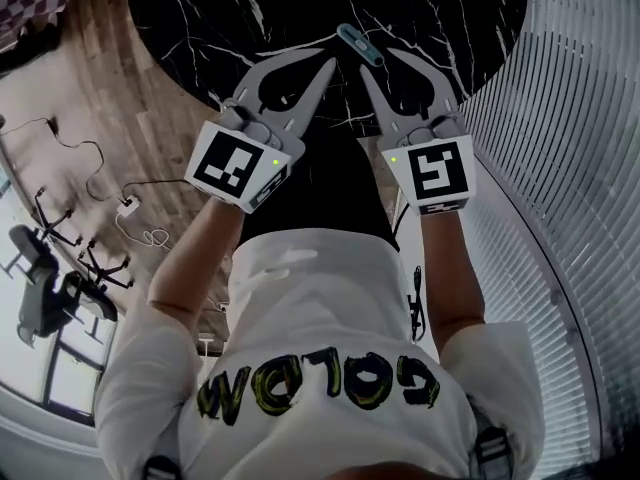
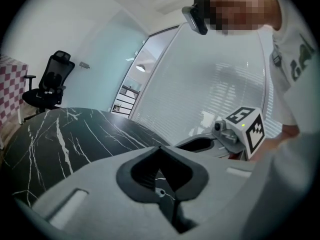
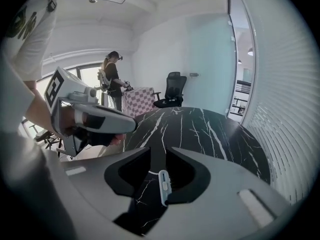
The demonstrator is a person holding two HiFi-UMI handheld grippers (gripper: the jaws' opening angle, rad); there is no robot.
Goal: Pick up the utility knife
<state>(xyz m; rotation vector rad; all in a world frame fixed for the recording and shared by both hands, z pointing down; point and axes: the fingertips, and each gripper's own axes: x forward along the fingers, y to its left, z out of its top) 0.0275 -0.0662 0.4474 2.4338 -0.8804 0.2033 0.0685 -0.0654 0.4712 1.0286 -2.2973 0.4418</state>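
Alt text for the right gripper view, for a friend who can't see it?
A slim pale utility knife lies on a black marble table, seen through the gap between the open grey jaws of the right gripper. The left gripper hovers at left; a person stands far behind.

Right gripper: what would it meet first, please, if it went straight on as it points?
Probably the blue-grey utility knife on the black marble table, between the open tongs of the right gripper.

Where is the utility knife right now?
The slim pale-blue utility knife lies on the black marble table, in head view at the tips of the open right tool.
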